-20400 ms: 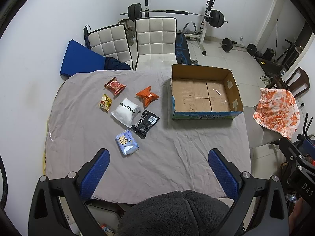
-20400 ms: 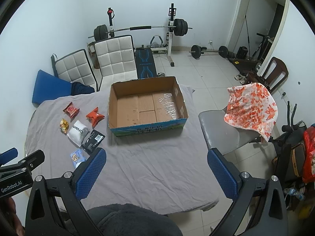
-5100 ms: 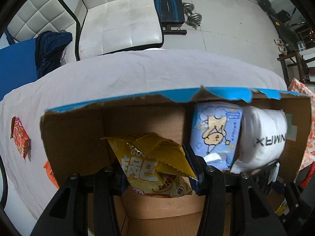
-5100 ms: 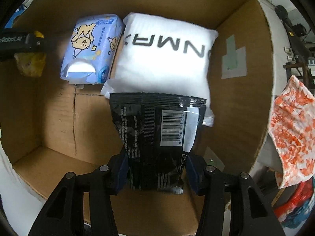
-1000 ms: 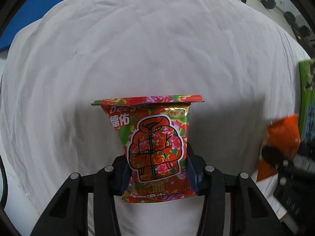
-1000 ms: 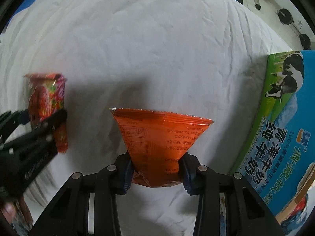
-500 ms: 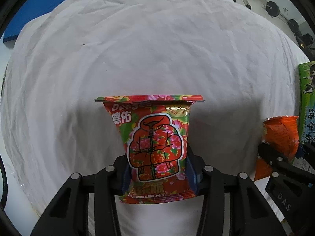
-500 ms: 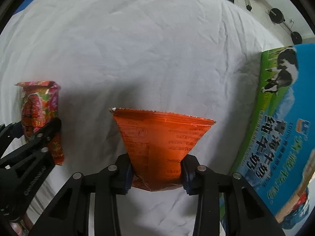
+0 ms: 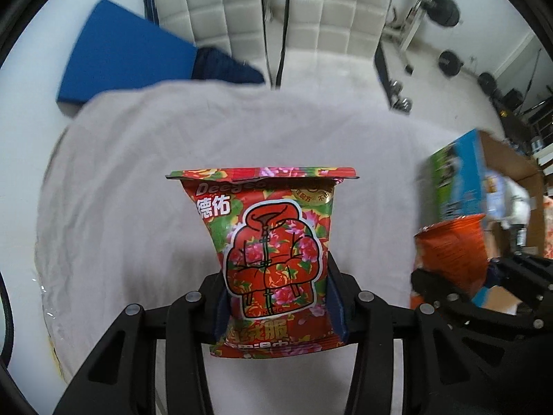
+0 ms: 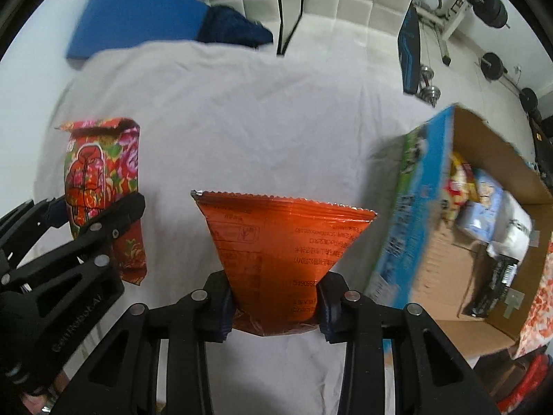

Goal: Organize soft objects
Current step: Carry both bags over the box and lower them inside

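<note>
Right wrist view shows the job near its end, as I judge it: the cardboard box (image 10: pixel 484 242) at the right already holds several soft packs, a yellow snack bag (image 10: pixel 458 181), a pale blue tissue pack (image 10: pixel 484 190), a white pack (image 10: pixel 515 224) and a black pouch (image 10: pixel 497 273), while the grey-sheeted desk (image 10: pixel 242 103) shows no packet lying loose in either view. What seems left is to carry the two packets in hand over the box wall and drop them in. The right gripper (image 10: pixel 274 304) has its fingers clamped on the lower end of the orange packet (image 10: pixel 280 242), which stands upright between them, its crimped top edge flaring wide above the fingers and its bottom poking just below them. The box wall is just beside it on the right. In the left wrist view, the left gripper (image 9: pixel 276 307) is likewise closed on the red flowered packet (image 9: pixel 269 252), pinched at its lower half with most of the bag rising above the blue pads (image 9: pixel 333 297), clear of the sheet. That packet sits farther from the box than the orange one, so it has the longer way to go. Both views are blurred at the edges.
</note>
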Tool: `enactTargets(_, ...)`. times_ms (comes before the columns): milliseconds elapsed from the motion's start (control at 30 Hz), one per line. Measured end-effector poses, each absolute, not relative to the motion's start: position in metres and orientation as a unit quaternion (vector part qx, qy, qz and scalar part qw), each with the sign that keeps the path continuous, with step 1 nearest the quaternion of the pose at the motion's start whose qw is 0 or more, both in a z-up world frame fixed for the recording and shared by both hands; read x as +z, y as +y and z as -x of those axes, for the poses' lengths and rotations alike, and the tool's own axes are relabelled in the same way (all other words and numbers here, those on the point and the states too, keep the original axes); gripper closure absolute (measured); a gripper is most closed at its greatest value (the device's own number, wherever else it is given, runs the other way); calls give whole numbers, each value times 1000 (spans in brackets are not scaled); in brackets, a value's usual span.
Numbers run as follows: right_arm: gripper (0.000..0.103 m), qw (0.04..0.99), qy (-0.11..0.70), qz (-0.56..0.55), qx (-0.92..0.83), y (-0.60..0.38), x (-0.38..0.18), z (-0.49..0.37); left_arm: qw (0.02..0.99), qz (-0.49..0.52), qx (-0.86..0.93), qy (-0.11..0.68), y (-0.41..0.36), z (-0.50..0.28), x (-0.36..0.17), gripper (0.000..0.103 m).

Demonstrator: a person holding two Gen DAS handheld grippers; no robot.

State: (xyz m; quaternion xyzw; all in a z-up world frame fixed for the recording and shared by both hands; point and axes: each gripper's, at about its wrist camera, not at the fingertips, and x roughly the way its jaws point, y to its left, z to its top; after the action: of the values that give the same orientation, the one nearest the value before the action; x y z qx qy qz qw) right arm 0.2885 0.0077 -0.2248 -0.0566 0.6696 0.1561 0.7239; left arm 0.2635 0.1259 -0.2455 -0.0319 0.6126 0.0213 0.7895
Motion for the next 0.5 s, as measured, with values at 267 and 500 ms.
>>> enactTargets(267, 64, 765, 627, 21, 146, -79, -149, -244, 827, 36, -13, 561, 71, -233, -158, 61)
enactTargets(500, 64, 789, 604, -14, 116, -170, -116, -207, 833, 39, -54, 549, 8, -209, -132, 60)
